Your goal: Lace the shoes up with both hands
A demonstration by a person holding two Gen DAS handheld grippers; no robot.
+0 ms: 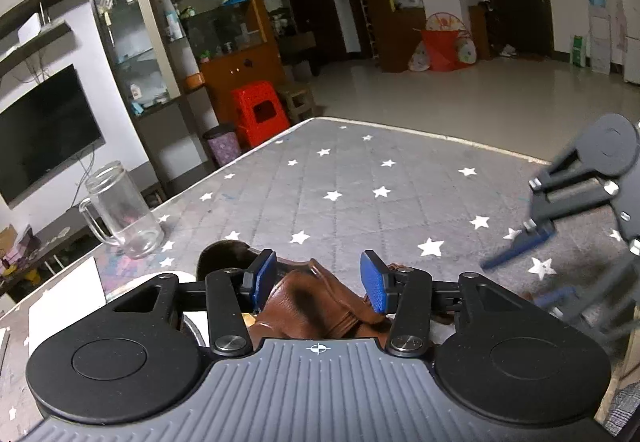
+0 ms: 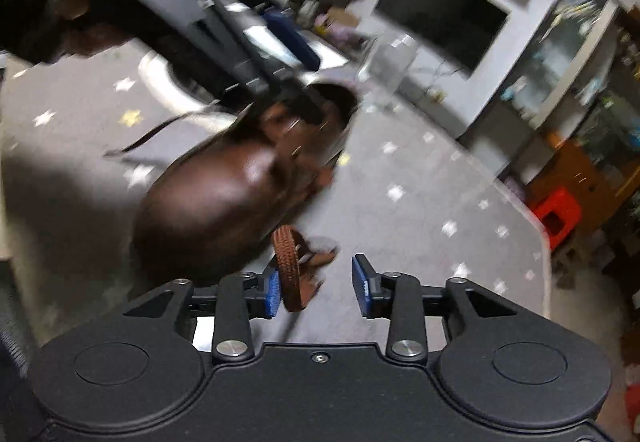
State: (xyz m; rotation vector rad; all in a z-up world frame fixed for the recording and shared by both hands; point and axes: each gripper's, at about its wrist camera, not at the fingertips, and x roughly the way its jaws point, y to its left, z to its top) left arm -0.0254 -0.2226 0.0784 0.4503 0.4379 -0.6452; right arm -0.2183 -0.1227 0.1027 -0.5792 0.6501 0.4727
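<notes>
**Both claws apart at the shoe**

Your left claw (image 1: 318, 282) stands apart, its pads either side of the brown shoe (image 1: 316, 302) just below. Your right claw (image 2: 316, 288) is apart too; the woven lace (image 2: 289, 270) lies against its left pad, unclamped. The shoe rests on the starred surface (image 1: 360, 178). Farther left stands a jar (image 1: 120, 210).

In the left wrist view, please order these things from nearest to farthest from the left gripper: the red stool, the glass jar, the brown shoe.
1. The brown shoe: directly between the open fingers of the left gripper.
2. The glass jar: to the left, standing at the table's edge.
3. The red stool: on the floor beyond the table, ahead and left.
</notes>
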